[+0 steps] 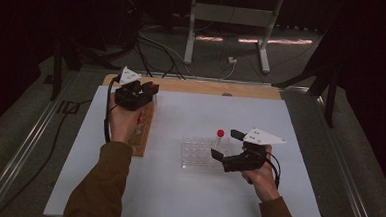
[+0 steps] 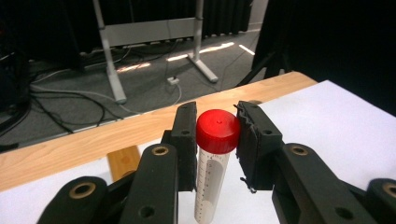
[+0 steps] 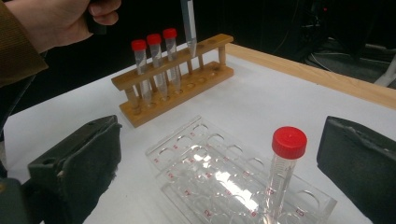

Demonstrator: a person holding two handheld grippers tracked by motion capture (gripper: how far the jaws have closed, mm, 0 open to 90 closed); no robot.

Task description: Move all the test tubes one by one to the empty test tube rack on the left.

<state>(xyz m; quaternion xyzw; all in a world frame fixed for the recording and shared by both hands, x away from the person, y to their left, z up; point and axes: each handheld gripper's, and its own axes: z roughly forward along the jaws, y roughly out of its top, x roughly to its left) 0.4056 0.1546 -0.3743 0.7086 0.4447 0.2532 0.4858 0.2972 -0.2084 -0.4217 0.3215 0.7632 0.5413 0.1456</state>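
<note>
The work looks like moving red-capped tubes from the wooden rack (image 3: 175, 79) to the clear plastic rack (image 3: 219, 177), and it seems to be in its early part. One tube (image 3: 286, 163) already stands upright in a corner well of the clear rack, just ahead of the right hand-held gripper (image 3: 224, 158), between its two wide-apart pads, which touch nothing. The left hand-held gripper (image 2: 217, 140) is clamped on a second tube (image 2: 212, 163) just under its red cap; from the right gripper view that tube's tapered tip hangs at the far end of the wooden rack, at the level of its top bar, so I judge it to be on its way out rather than freed. Three more capped tubes (image 3: 154, 65) wait in a row in the wooden rack, beside the held one on its near side. So, by my reckoning, one is placed, one is in hand and three remain, with most wells of the clear rack unfilled. Both racks sit on a white counter (image 1: 176, 198) with a bare wooden strip along the edge beyond the left hand-held gripper. Past it the room is dim: grey carpet, loose black cables, and the pale metal legs of a frame (image 1: 230, 20).
</note>
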